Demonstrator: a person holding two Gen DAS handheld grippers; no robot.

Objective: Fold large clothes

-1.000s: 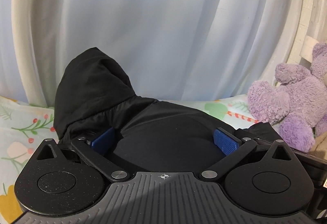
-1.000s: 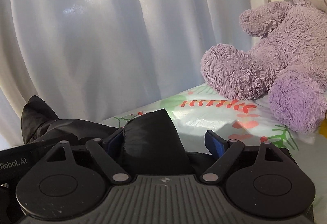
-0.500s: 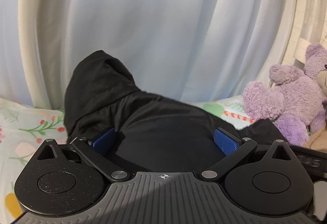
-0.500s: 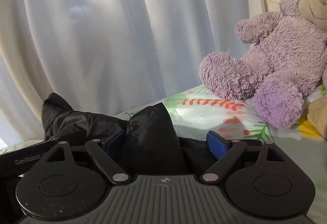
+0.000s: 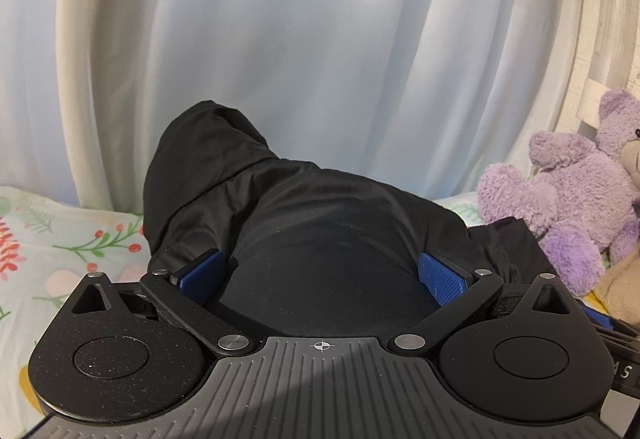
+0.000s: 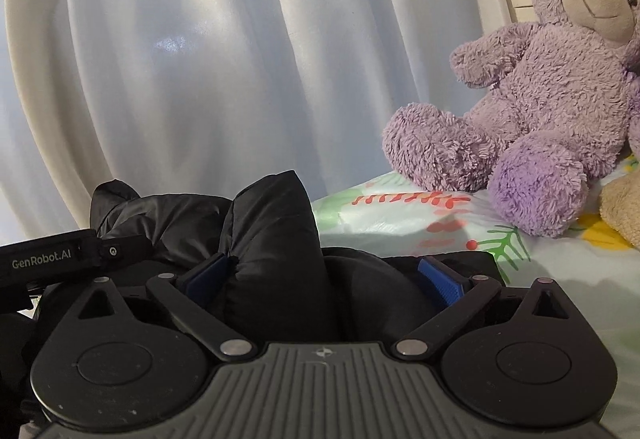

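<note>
A black hooded jacket (image 5: 312, 223) lies bunched on the floral bed sheet (image 5: 60, 239), its hood (image 5: 200, 159) standing up against the curtain. My left gripper (image 5: 320, 273) is open wide, and a mound of the jacket bulges between its blue pads (image 5: 440, 277). In the right wrist view a puffy fold of the jacket (image 6: 272, 223) stands between the jaws of my right gripper (image 6: 320, 279). Those jaws are opening. The fold sits beside the left pad (image 6: 204, 279) and well clear of the other. The left gripper's body (image 6: 52, 263) shows at the left edge.
A purple teddy bear (image 6: 540, 99) sits on the sheet (image 6: 420, 227) to the right, also seen as the bear (image 5: 560, 207) in the left view. A tan plush (image 6: 624, 207) lies beside it. White curtains (image 5: 320, 59) hang close behind the jacket. A clear tube (image 5: 616, 19) stands at the far right.
The right gripper's jaws have spread wider off the jacket fold. Both views have drawn back, so more of the teddy bear shows. The left jaws stay equally wide.
</note>
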